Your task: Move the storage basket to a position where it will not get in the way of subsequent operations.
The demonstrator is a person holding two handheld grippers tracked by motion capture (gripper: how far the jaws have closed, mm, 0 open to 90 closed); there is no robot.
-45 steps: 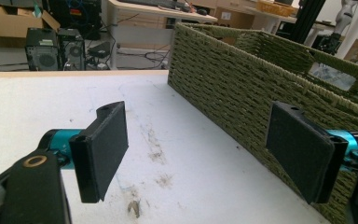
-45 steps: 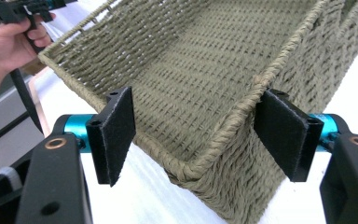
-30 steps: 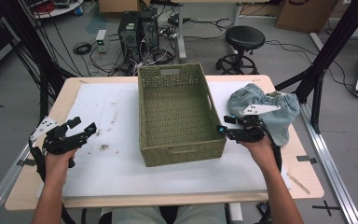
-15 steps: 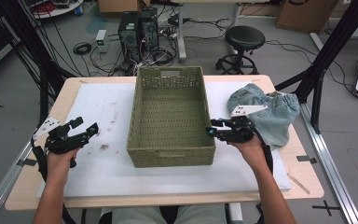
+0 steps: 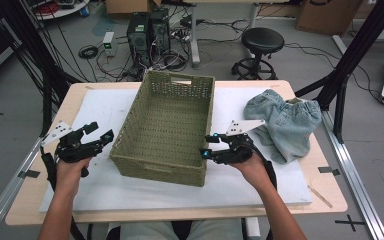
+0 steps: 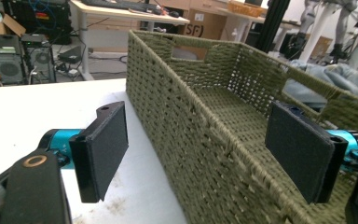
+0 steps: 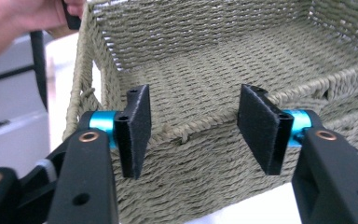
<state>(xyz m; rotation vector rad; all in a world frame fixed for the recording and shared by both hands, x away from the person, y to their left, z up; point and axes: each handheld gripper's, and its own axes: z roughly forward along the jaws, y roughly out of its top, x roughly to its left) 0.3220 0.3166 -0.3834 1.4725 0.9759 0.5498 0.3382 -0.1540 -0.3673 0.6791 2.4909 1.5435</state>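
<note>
Basket (image 5: pixel 167 127): green woven, rectangular, empty, sits on the white mat (image 5: pixel 260 182) mid-table, skewed so its near end swings toward the person's right and its far end to the left. Cut-out handle slot in the far short wall.

Near edge: both forearms come in from the bottom of the high view. Left hand (image 5: pixel 70 170) holds the left gripper (image 5: pixel 105 136) just off the basket's near-left corner, jaws spread wide. In the left gripper view (image 6: pixel 205 149) the long left wall runs up between the two pads; one pad is outside over the mat, the other sits over the basket side. Can't tell if either pad touches the weave.

Right hand (image 5: pixel 252 167) holds the right gripper (image 5: pixel 206 146) at the basket's right long wall, near the near-right corner. Jaws open too. Right gripper view (image 7: pixel 191 133): the wall's rim runs across between the pads, the empty woven floor shows beyond, with the other hand at the far top-left corner. Not clamped on anything; contact with the rim unclear.

Further out, right of the basket: crumpled light-blue denim garment (image 5: pixel 282 122), elastic waistband visible, partly on the mat, partly on the wooden tabletop (image 5: pixel 325 200). Apart from the basket.

Beyond the table: computer towers (image 5: pixel 145 30) with cabling on the floor, a black round stool (image 5: pixel 262 42), cardboard boxes at the back.
</note>
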